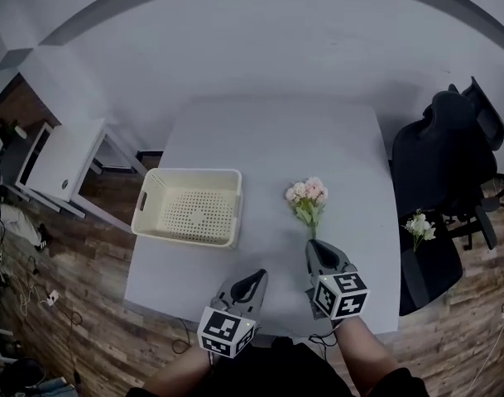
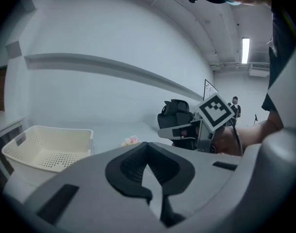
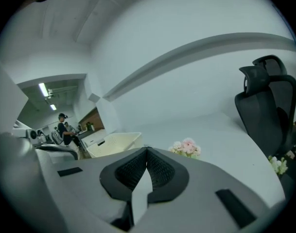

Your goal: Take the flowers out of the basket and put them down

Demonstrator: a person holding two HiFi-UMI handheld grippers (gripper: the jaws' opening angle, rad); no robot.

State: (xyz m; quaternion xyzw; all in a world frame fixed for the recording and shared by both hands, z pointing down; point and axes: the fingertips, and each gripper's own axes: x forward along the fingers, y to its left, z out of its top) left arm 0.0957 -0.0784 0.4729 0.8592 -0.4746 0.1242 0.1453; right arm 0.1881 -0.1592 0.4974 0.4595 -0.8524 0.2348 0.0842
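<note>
Nearest: left gripper [image 1: 255, 279], low over the near edge of the grey table [image 1: 268, 139], jaws pressed together on nothing. Right of it, right gripper [image 1: 316, 247], jaws likewise closed tight, nothing seen between them. Just beyond its tips, pink flowers [image 1: 308, 193] lying on the table, right of the cream basket [image 1: 189, 172] and apart from it.

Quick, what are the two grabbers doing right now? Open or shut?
Left gripper: shut, holding nothing.
Right gripper: shut, holding nothing.
</note>
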